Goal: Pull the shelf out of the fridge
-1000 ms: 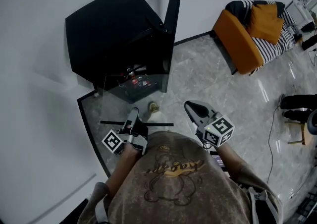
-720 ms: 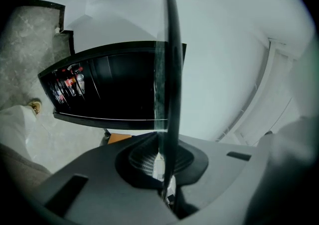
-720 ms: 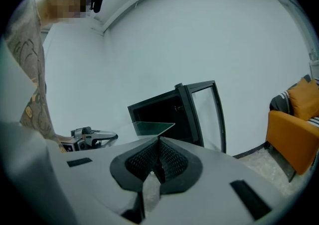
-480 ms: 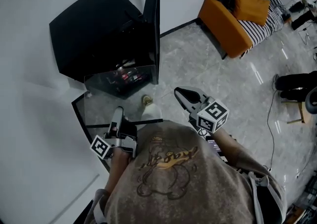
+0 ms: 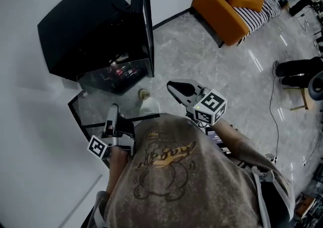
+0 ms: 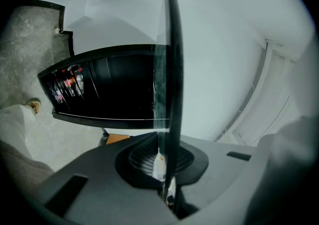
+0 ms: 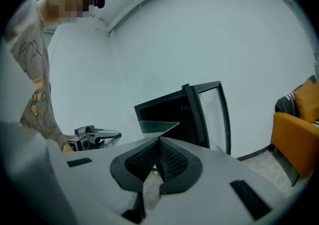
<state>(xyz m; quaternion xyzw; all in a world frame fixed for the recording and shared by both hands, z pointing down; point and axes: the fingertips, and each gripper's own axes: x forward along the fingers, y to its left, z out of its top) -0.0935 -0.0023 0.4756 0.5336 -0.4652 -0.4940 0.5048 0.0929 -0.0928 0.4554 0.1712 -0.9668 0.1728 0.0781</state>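
Note:
My left gripper (image 5: 113, 113) is shut on the near edge of the glass shelf (image 5: 93, 106), a clear pane with a dark rim held level in front of the black fridge (image 5: 81, 35). In the left gripper view the shelf (image 6: 169, 64) shows edge-on, clamped between the pads of the left gripper (image 6: 164, 174). The fridge door (image 5: 144, 25) stands open. My right gripper (image 5: 171, 88) hovers to the right of the shelf, shut and empty. From the right gripper view, the right gripper (image 7: 158, 144) points at the fridge (image 7: 167, 112) with its pads together.
Bottles and cans (image 6: 67, 82) stand inside the fridge. An orange sofa (image 5: 227, 5) with a striped throw sits at the back right. The person's foot (image 5: 146, 102) is under the shelf. A white wall (image 5: 30, 136) runs along the left.
The left gripper has lifted the shelf a little and drawn it away from the fridge. The right gripper has stayed put beside it. The head view has swung right.

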